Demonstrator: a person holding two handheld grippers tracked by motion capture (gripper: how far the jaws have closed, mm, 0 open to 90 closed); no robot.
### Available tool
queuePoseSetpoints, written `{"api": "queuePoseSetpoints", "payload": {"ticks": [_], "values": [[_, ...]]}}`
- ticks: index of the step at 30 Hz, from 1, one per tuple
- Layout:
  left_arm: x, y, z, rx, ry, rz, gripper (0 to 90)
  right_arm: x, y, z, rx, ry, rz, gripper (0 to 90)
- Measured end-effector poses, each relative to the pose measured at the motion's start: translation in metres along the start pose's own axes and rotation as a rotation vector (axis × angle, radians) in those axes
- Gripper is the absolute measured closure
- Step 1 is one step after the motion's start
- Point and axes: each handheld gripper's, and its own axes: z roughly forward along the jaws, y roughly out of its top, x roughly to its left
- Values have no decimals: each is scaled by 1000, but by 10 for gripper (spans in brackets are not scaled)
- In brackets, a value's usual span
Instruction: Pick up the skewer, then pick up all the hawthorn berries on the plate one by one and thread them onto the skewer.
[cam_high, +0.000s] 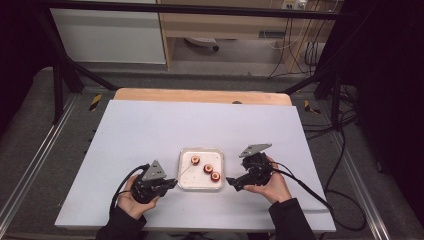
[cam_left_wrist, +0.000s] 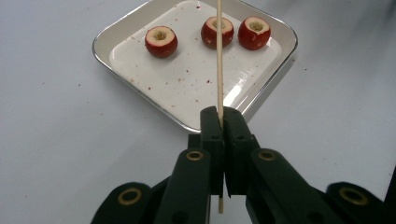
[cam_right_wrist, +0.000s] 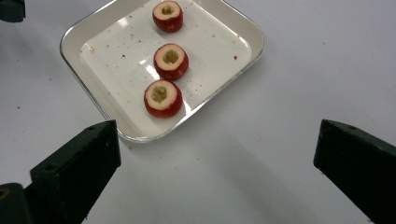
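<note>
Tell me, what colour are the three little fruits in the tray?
The fruits have red skin and pale cream cut tops with cored middles, clearest in the right gripper view.

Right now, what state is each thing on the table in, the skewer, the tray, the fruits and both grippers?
Wooden skewer: clamped, pointing out over the tray.
Tray: flat on the table, speckled with red crumbs.
Three red fruits: cored, cut side up, loose in the tray.
Left gripper: shut on the skewer.
Right gripper: open, nothing between its jaws.

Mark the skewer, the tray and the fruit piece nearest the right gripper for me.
skewer (cam_left_wrist: 219, 60), left gripper view, mid-shaft above the shut jaws.
tray (cam_right_wrist: 236, 77), right gripper view, its metal rim.
nearest fruit piece (cam_right_wrist: 162, 98), right gripper view, its cored top.
</note>
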Motion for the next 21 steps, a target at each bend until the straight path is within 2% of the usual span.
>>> {"api": "queuePoseSetpoints", "payload": {"ticks": [4, 11, 13, 19, 21], "values": [[3, -4, -3, -18, 3, -13, 881, 5, 8, 6, 9, 23, 2, 13], [7, -10, -4, -29, -2, -29, 881, 14, 24, 19, 46, 35, -6, 20], [8, -11, -4, -33, -2, -30, 881, 16, 28, 22, 65, 30, -21, 27], [10, -12, -5, -39, -3, -40, 881, 19, 39, 32, 113, 55, -44, 103], [11, -12, -4, -37, -3, -41, 881, 18, 41, 37, 134, 85, -46, 135]]}}
